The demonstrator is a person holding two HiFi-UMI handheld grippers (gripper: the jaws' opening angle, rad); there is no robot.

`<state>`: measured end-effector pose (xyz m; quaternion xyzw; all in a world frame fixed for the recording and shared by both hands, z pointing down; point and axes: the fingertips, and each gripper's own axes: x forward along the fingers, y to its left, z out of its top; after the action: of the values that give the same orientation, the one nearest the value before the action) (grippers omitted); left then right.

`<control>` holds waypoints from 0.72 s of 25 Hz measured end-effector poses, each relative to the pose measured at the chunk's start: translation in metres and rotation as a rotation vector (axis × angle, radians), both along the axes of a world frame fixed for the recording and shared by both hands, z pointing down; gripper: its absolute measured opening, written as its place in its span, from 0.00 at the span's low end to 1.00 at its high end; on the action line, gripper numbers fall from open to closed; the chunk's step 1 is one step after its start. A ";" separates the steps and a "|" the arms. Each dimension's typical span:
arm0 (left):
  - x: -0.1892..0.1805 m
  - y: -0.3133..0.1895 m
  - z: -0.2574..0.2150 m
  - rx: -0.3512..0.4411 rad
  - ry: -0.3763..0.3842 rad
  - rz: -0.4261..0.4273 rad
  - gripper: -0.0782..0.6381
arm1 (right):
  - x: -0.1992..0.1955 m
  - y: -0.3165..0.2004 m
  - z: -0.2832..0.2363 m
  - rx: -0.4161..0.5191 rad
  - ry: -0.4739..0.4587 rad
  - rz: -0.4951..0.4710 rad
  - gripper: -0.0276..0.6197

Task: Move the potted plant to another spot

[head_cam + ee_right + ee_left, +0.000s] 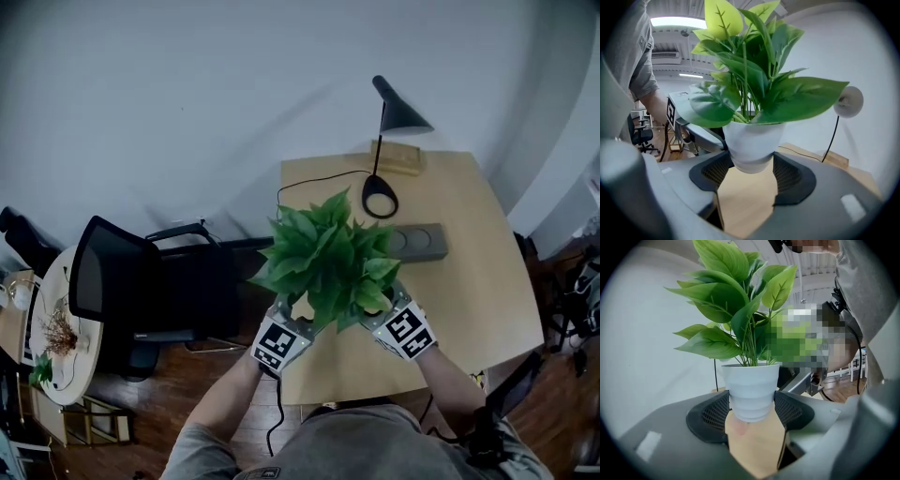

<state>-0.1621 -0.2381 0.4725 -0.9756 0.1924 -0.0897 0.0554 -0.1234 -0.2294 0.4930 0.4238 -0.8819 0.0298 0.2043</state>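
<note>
The potted plant (328, 258), broad green leaves in a ribbed white pot (750, 390), hangs in the air over the front left part of the light wooden table (469, 291). My left gripper (751, 409) is shut on the pot, its black pads (715, 411) pressing both sides. From the opposite side my right gripper (750, 169) is shut on the same pot (752, 140). In the head view the leaves hide the pot and both sets of jaws; the left gripper (292, 323) and right gripper (386, 317) show their marker cubes below the foliage.
A black desk lamp (384, 159) stands at the table's back with a wooden block (396, 157) behind it and a cable trailing left. A grey bar with round holes (417, 242) lies just behind the plant. A black office chair (141, 291) and a round side table (56, 328) stand to the left.
</note>
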 end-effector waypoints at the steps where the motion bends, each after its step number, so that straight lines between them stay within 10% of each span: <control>1: 0.003 0.003 0.001 -0.002 0.001 0.012 0.53 | 0.003 0.003 0.001 -0.004 0.002 0.013 0.49; 18: 0.133 0.026 0.009 0.000 0.004 0.002 0.53 | 0.131 0.027 0.006 0.011 0.026 0.003 0.49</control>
<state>-0.0293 -0.2119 0.4811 -0.9760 0.1915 -0.0874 0.0553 0.0073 -0.2021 0.4994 0.4268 -0.8786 0.0196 0.2135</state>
